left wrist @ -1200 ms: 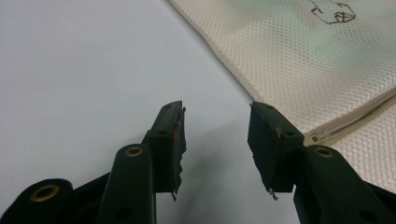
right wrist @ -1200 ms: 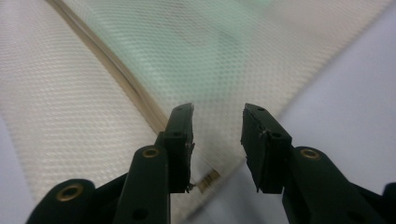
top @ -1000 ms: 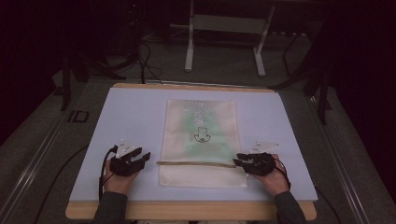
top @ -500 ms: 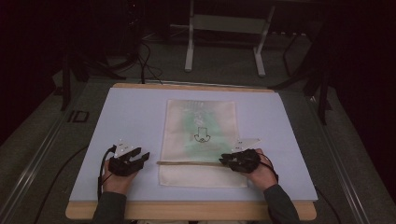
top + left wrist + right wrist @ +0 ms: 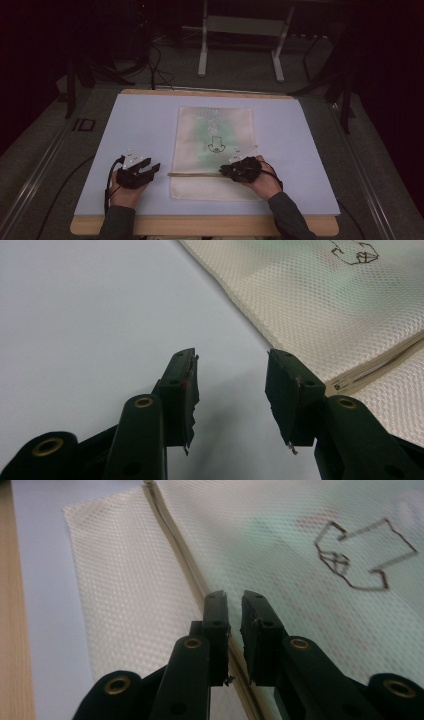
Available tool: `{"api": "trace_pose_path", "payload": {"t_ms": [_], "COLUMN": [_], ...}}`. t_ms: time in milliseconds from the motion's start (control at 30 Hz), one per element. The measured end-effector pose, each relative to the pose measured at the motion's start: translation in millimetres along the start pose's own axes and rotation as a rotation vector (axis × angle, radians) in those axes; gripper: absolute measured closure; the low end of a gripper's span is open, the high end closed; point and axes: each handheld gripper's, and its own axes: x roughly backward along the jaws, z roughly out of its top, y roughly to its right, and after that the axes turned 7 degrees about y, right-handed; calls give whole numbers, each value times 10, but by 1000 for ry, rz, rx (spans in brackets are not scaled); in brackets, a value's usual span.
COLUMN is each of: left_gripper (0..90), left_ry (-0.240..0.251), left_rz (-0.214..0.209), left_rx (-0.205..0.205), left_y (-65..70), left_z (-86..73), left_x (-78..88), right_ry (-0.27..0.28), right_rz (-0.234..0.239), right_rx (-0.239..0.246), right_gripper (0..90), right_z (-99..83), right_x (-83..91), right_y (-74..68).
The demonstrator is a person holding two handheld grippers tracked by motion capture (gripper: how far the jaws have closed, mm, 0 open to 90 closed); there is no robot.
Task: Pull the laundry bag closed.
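A cream mesh bag [image 5: 212,135] with a black outline drawing [image 5: 216,145] lies flat on the pale mat. A zipper [image 5: 195,174] runs across its near end. My right gripper [image 5: 223,171] rests on the bag right of its middle, over the zipper line. In the right gripper view its jaws [image 5: 234,597] have just been closing and stand shut with only a thin slit, the zipper [image 5: 175,540] passing under them and nothing seen between the pads. My left gripper [image 5: 151,169] lies on the mat just left of the bag, open and empty [image 5: 232,365], near the zipper's end [image 5: 350,382].
The pale mat [image 5: 145,120] covers a wooden table whose front edge [image 5: 200,227] shows near the person. A metal stand [image 5: 240,45] and cables lie on the dark floor beyond the table. A small dark item [image 5: 83,124] sits off the mat's left side.
My right hand slid left along the zipper, from the bag's right edge to right of its middle. The left hand and gripper stayed put.
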Motion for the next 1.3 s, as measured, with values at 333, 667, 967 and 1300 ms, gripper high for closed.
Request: {"api": "trace_pose_path", "payload": {"t_ms": [333,667,967,1300], "left_gripper": [546,544,541,540], "left_ry": [-2,4,11,16], "left_rz": [-1,1,4,10], "left_rx": [-1,7,17,22], "left_y": [1,-16,-34,-52], "left_z": [0,2,3,4], "left_x": [-4,12,27,40], "right_ry": [-19,-24,-32,-33], "right_rz": [38,70,109,147], "right_rx": [37,42,61,83], "right_gripper": [815,805,790,777], "right_z": [188,300,464,627], "right_x": [-187,-377,-633,-873], "right_y": [-100,-158,-264,-382]}}
